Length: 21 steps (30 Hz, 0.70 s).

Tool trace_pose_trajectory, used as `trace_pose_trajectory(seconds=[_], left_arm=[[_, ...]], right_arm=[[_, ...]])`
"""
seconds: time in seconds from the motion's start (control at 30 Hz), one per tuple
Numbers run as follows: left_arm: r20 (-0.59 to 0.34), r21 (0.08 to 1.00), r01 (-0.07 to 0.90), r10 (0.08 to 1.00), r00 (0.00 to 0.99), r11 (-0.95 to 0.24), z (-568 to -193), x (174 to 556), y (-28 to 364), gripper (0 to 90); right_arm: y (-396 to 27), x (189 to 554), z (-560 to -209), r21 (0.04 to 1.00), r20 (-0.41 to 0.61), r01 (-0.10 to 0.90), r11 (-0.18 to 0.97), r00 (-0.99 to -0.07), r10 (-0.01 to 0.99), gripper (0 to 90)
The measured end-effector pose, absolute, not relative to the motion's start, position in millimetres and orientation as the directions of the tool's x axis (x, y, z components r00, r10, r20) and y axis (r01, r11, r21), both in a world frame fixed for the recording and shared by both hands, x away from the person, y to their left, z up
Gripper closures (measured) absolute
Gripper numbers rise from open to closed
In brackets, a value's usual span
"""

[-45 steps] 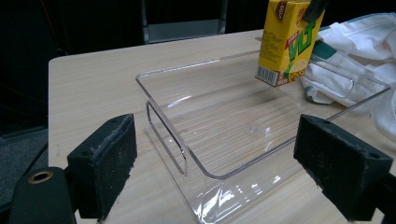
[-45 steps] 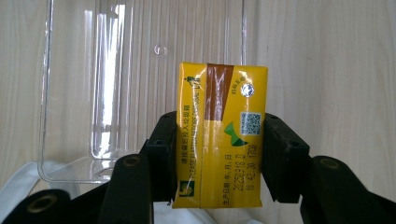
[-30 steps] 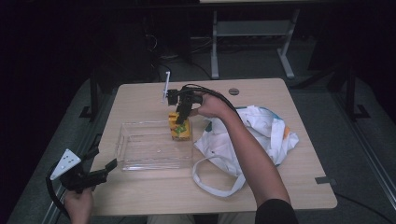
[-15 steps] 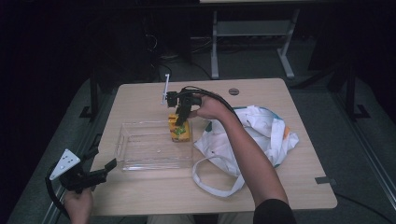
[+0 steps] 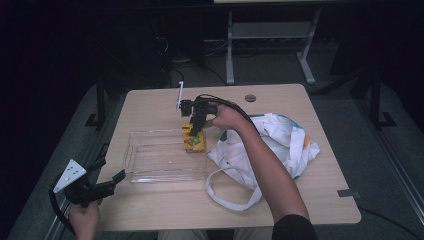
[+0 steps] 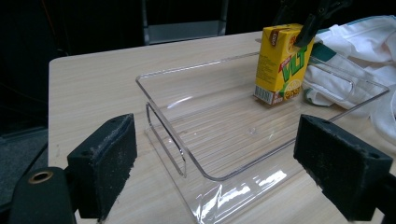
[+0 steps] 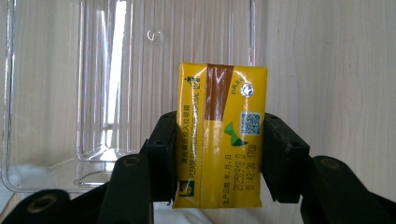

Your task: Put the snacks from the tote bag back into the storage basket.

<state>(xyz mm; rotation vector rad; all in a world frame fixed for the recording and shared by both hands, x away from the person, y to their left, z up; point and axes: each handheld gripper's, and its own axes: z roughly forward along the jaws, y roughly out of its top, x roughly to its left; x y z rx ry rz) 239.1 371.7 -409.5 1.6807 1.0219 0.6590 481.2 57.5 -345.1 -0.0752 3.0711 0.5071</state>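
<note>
The right gripper (image 5: 196, 126) clamps a yellow carton (image 5: 194, 140) upright at the clear tray's (image 5: 150, 170) far right corner, beside a white bag (image 5: 280, 145), while the left gripper (image 5: 107, 182) hangs off the table's (image 5: 150, 105) near left corner.

You are working in a dim lab-like room: bare wooden table (image 5: 320, 200), metal stand (image 5: 270, 45), trailing floor cables (image 5: 170, 70).

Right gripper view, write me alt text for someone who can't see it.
Looking straight down, the right gripper clamps a yellow drink carton between its two black jaws, top face toward the camera. Below lies a clear plastic tray on a light wooden table, with a bit of white bag at the lower left.
</note>
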Motion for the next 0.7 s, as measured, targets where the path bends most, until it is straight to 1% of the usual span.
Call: trace_pose_trajectory(seconds=[0.37,0.7], left_arm=[[-0.052,0.941,0.316,0.87,0.491,-0.123,-409.9,238.8,371.0,12.8],[-0.048,0.941,0.313,0.87,0.491,-0.124,-410.4,238.7,372.8,12.8]], right_arm=[[55.3,478.8,-349.0,0.324,-0.052,-0.061,0.944,-0.998,-0.046,52.1],[53.3,480.0,-350.0,0.325,-0.043,-0.048,0.945,-0.998,-0.036,51.5]])
